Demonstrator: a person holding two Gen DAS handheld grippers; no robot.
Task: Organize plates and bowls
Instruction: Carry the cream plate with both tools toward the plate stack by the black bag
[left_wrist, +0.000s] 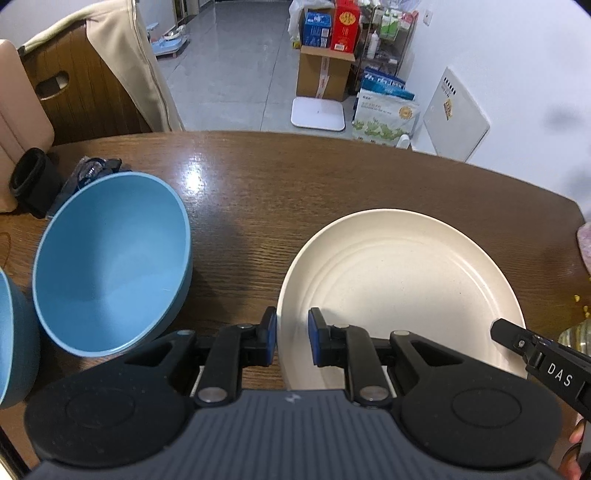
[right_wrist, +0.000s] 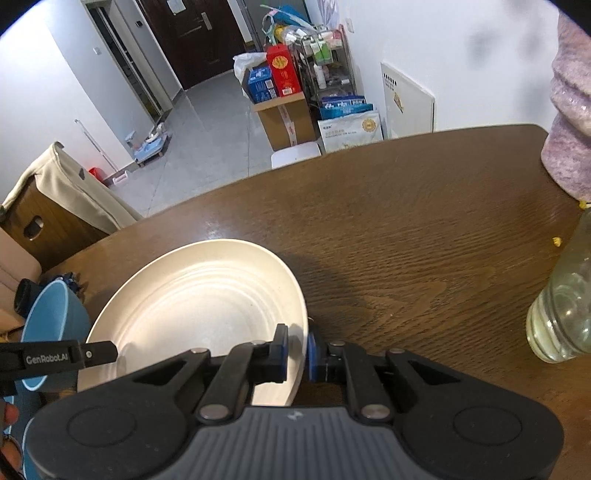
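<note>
A cream plate (left_wrist: 402, 280) lies on the brown wooden table (left_wrist: 295, 177). My left gripper (left_wrist: 292, 334) straddles its left rim, one finger outside and one inside, jaws narrowly apart around the rim. My right gripper (right_wrist: 296, 349) straddles the plate's (right_wrist: 199, 306) right rim the same way; its tip also shows in the left wrist view (left_wrist: 506, 332). A blue bowl (left_wrist: 110, 262) stands left of the plate, with a second blue bowl (left_wrist: 14, 332) at the left edge. The blue bowl also shows in the right wrist view (right_wrist: 51, 317).
A glass jar of pale liquid (right_wrist: 565, 306) stands at the table's right side, under a purple sleeve (right_wrist: 569, 122). Black items (left_wrist: 33, 181) lie at the table's far left. A chair with a beige cover (left_wrist: 96, 74) and boxes (left_wrist: 325, 70) stand beyond the table.
</note>
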